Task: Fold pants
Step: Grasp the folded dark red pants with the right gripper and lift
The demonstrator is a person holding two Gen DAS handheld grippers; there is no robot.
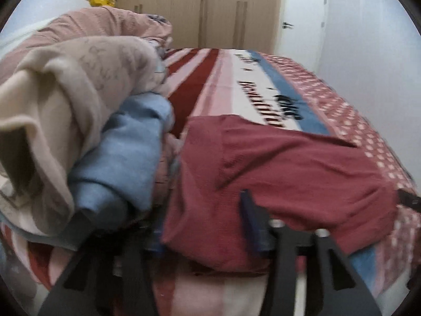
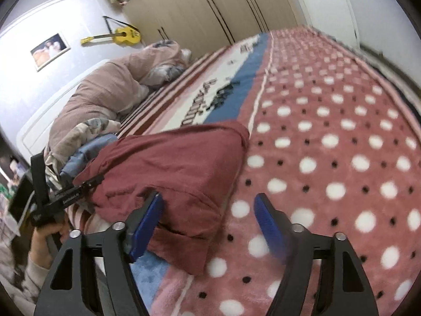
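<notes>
The pants (image 2: 168,168) lie folded into a thick maroon bundle on the bed (image 2: 329,137), across the seam where the blanket's striped part meets its dotted part. From my left camera I see them (image 1: 276,173) spread wide just ahead of the fingers, with one flap folded over on top.

My right hand-held gripper (image 2: 208,223) stands wide open at the bundle's near right corner. Its left blue pad (image 2: 146,226) rests against the cloth; the right pad sits over the dotted blanket, clear of the pants. It grips nothing.

My left hand-held gripper (image 1: 168,226) is blurred. One finger (image 1: 252,223) lies on the near edge of the pants, the other sits at the blue cloth (image 1: 126,158) to the left. The jaws look part open, not clamped.

From the right camera I see my hand (image 2: 50,237) holding that left gripper beside the bundle.

A heap of bedding (image 1: 65,92) lies left of the pants. A yellow guitar (image 2: 118,35) hangs on the wall
</notes>
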